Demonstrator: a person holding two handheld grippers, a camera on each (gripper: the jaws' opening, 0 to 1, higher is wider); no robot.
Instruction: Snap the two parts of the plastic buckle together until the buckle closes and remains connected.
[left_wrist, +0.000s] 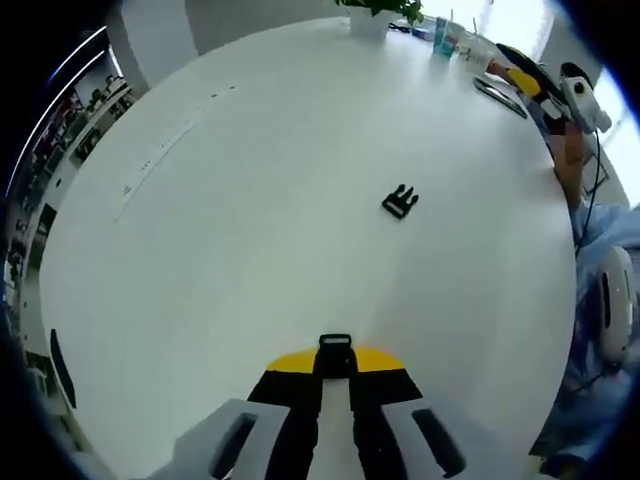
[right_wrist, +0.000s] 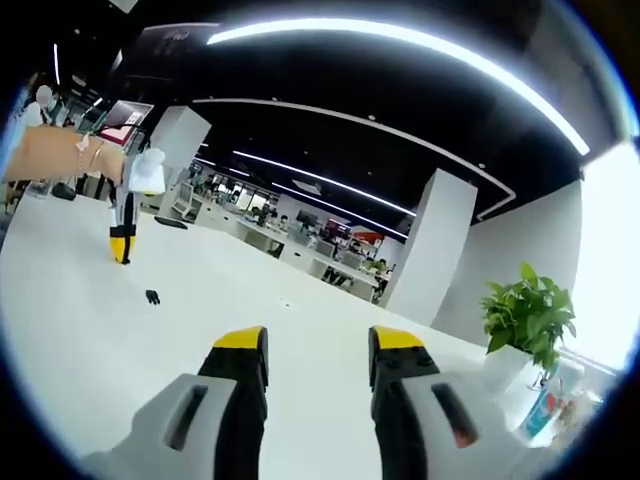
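One black buckle piece (left_wrist: 335, 355) is pinched between the closed jaws of the left tool (left_wrist: 335, 365), held low over the white bench (left_wrist: 250, 250); it pokes out just past the yellow jaw tips. A second black buckle piece (left_wrist: 400, 201), the one with prongs, lies flat and loose on the bench, well apart from the held piece and further out toward the middle of the surface. That makes two buckle pieces, not joined. In the right gripper view the loose piece (right_wrist: 152, 296) appears as a small dark speck on the bench, far ahead and to the left of the right tool (right_wrist: 318, 352), whose two yellow-tipped jaws stand spread apart with nothing between them, raised and pointing level across the bench into the room. In that same view the left tool (right_wrist: 122, 240) hangs tips down over the bench, gripped from above by a person's hand (right_wrist: 60, 152) with a bracelet at the wrist. In the left gripper view the right tool (left_wrist: 585, 100) sits at the far right edge of the bench, beside a person's blue sleeve (left_wrist: 610, 235). One potted plant (right_wrist: 527, 315) in a white pot stands at the bench's edge, with a few bottles or cups (left_wrist: 455, 40) near it; their number is too small to count.
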